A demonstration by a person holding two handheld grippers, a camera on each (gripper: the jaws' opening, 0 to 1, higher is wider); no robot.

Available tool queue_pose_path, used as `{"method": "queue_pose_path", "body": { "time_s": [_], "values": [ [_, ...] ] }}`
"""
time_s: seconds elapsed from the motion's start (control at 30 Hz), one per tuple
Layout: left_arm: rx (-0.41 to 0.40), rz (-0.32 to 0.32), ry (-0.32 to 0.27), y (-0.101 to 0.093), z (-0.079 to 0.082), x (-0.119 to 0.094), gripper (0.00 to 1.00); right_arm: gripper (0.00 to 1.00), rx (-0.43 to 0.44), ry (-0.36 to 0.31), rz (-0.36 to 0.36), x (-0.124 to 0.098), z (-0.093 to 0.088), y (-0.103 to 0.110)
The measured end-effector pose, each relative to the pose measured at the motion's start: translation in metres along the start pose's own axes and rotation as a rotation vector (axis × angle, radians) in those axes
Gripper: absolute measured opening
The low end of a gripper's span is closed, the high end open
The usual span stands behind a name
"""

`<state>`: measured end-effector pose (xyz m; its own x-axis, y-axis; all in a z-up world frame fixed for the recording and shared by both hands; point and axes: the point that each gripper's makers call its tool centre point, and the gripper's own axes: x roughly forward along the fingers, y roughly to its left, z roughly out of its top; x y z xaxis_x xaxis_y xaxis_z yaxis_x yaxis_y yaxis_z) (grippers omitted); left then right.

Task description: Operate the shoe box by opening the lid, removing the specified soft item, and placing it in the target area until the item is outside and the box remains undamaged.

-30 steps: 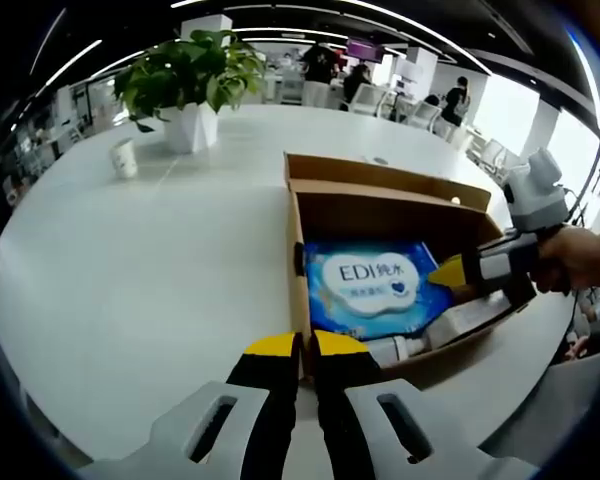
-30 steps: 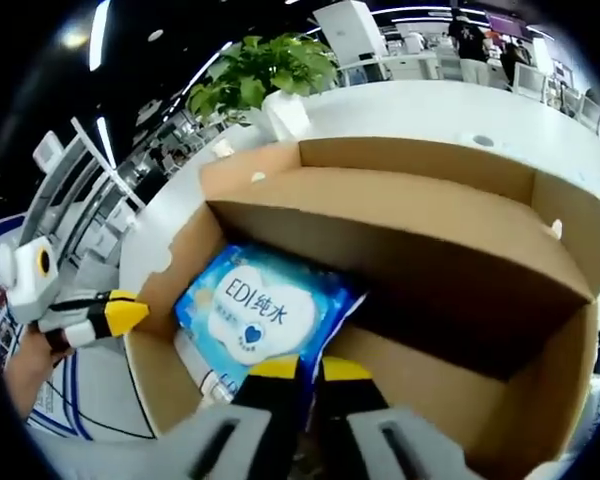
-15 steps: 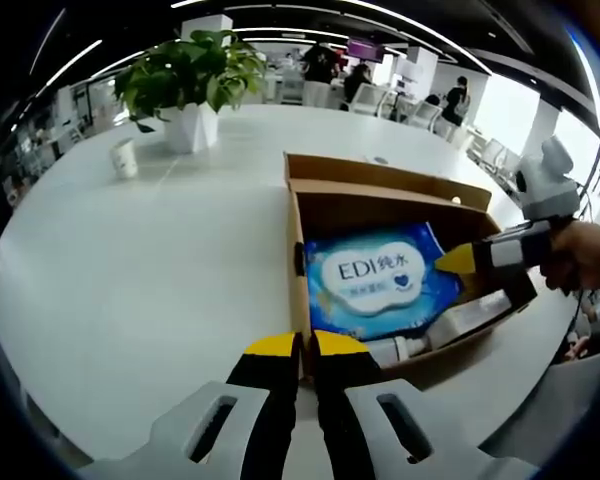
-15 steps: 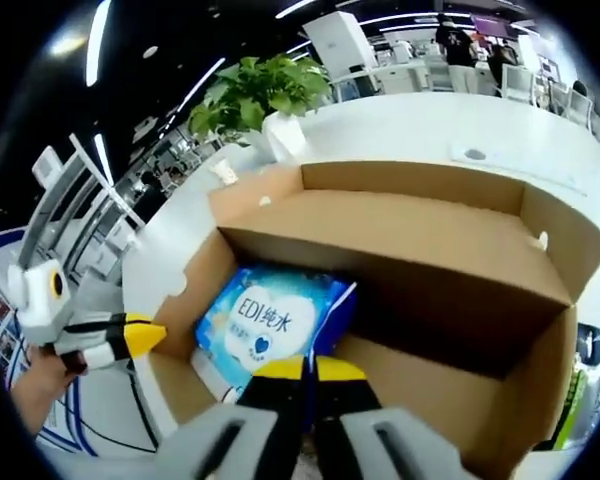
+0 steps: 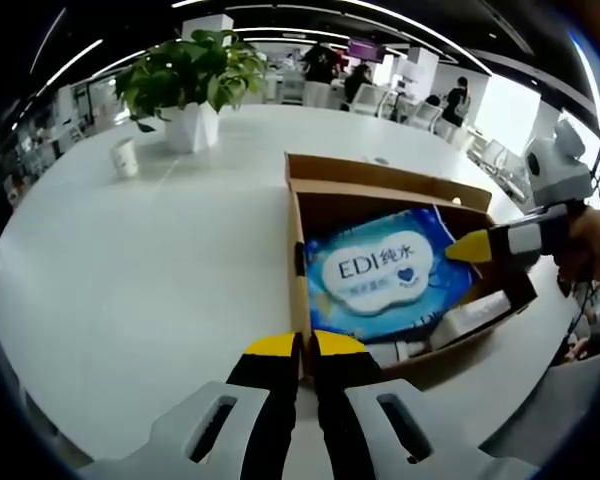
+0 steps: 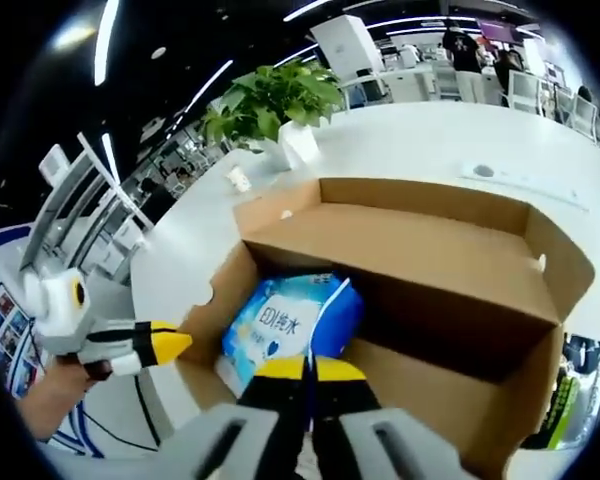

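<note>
An open brown cardboard shoe box [image 5: 390,205] sits on a round white table [image 5: 130,260], its lid folded back and upright along the far side. Inside lies the soft item, a blue wet-wipe pack [image 5: 385,270] with a white cloud-shaped label printed "EDI" beside Chinese characters and a small dark heart; its glossy film wrapper is tilted, one end raised toward the box's rim, the rest still inside the box. In the right gripper view the same pack [image 6: 290,325] rises just ahead of the right tongs [image 6: 300,368], whose yellow-tipped black jaws are pressed together on the pack's near edge. In the left gripper view those tongs [image 5: 472,246] reach in from the right, held by a hand [image 5: 592,245]. The left tongs [image 5: 300,346] rest at the box's near corner with their jaws closed and nothing between them. White objects, too hidden to identify, lie beneath the pack. A potted green plant [image 5: 185,80] in a white pot and a small paper cup [image 5: 125,157] stand well apart from the box across the table.
</note>
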<state>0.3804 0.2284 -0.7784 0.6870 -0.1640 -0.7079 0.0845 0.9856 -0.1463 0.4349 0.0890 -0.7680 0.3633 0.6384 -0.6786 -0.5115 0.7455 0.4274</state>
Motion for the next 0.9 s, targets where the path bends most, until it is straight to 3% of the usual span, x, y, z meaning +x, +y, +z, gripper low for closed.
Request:
{"method": "queue_pose_path", "body": {
  "time_s": [0.6, 0.9],
  "values": [
    [-0.015, 0.001, -0.011, -0.003, 0.001, -0.002, 0.02, 0.0, 0.022, -0.048, 0.058, -0.016, 0.026, 0.027],
    [-0.023, -0.004, -0.013, -0.003, 0.001, -0.002, 0.02, 0.0, 0.033, -0.105, 0.082, -0.023, 0.045, 0.04]
  ]
}}
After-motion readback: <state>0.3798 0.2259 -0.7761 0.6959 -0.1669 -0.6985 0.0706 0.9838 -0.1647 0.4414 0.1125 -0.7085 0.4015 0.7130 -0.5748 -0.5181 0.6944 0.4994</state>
